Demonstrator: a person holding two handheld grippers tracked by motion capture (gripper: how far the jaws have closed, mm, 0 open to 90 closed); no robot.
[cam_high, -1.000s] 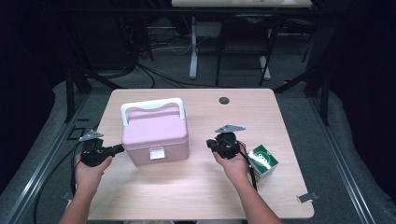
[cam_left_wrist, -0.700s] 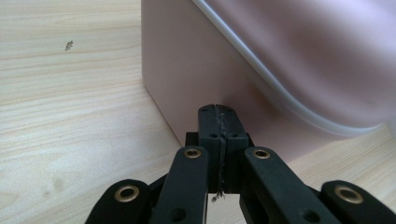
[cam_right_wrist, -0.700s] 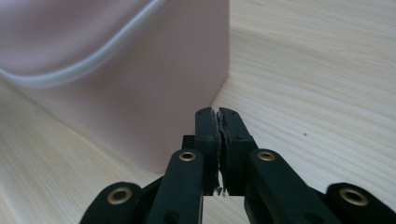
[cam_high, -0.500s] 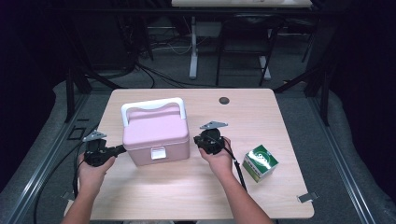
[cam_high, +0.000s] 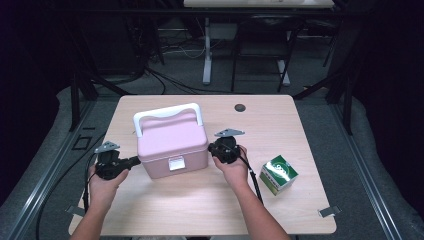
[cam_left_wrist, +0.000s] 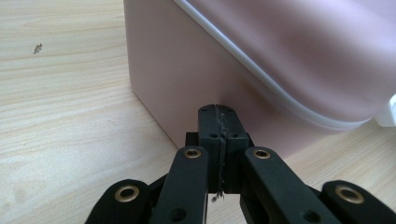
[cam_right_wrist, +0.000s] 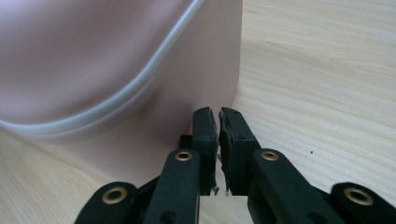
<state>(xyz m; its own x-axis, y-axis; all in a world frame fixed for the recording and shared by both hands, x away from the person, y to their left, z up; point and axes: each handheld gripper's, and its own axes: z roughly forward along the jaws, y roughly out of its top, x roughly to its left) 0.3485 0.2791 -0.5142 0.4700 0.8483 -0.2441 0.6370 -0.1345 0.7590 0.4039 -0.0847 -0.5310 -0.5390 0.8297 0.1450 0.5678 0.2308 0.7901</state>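
So the pink box (cam_high: 172, 142) with the white handle (cam_high: 167, 114) sits on the table (cam_high: 280, 120), a bit left of the middle. The left hand-held gripper (cam_high: 134, 161) presses its tips against the box's left wall down low, jaws squeezed together on nothing, as the left gripper view (cam_left_wrist: 218, 122) shows. The right hand-held gripper (cam_high: 212, 148) is up against the box's right wall, its jaws together too, with just a hairline slit between them in the right gripper view (cam_right_wrist: 218, 122). A small green carton (cam_high: 278, 173) lies off to the right, nearer the front edge, well apart from the box.
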